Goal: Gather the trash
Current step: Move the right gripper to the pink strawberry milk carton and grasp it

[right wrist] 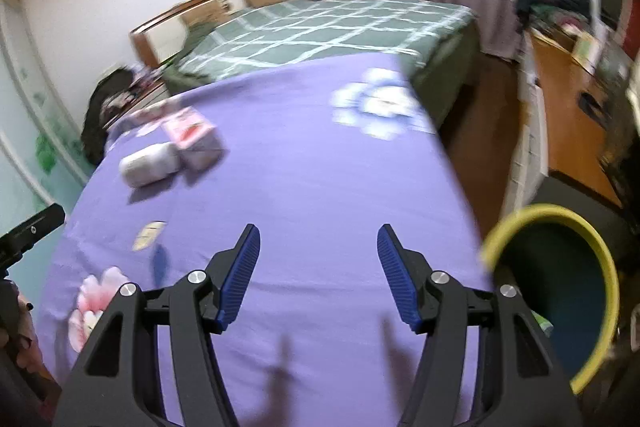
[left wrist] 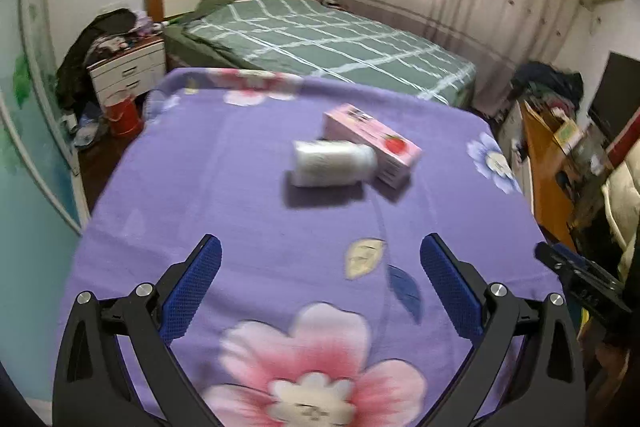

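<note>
On the counter (left wrist: 224,187), draped in a purple flowered cloth, a white bottle (left wrist: 334,163) lies on its side touching a pink carton (left wrist: 372,143). The left claw (left wrist: 320,267) hangs over the cloth nearer the camera than the bottle, released wide, nothing between its blue pads. The right claw (right wrist: 318,267) is also released and empty, well apart from the bottle, which sits far to its left. A yellow-rimmed bin (right wrist: 596,255) stands past the counter's right edge.
</note>
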Tool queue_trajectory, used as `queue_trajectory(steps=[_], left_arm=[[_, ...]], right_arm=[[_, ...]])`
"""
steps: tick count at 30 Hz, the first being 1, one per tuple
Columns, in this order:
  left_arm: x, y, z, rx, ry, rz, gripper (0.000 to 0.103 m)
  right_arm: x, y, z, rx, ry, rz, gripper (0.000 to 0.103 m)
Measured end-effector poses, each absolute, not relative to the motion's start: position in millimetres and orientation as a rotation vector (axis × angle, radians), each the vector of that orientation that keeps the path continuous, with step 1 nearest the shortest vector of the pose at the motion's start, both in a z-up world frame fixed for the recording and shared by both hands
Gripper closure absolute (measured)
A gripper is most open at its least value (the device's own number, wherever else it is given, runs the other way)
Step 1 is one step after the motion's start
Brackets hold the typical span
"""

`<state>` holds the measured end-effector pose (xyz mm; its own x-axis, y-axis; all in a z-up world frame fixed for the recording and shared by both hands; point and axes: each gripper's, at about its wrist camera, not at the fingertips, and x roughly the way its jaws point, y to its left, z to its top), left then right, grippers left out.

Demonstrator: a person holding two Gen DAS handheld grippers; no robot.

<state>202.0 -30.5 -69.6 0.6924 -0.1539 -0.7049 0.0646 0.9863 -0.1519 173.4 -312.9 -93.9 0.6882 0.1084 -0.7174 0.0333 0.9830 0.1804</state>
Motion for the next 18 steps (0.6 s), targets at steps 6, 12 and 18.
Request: queue_trajectory(steps=[6, 12, 18], left_arm=[[207, 14, -61, -0.144, 0.757, -0.05, 0.005], [215, 42, -67, -0.174, 0.772, -0.046, 0.005], [225, 43, -73, -0.194, 0.787, -0.068, 0.005]], right_arm=[[215, -242, -93, 0.121, 0.827, 0.143, 0.045], [263, -219, -101, 0.054, 0.851, 0.149, 0.045], [298, -214, -115, -0.001, 0.869, 0.139, 0.045]])
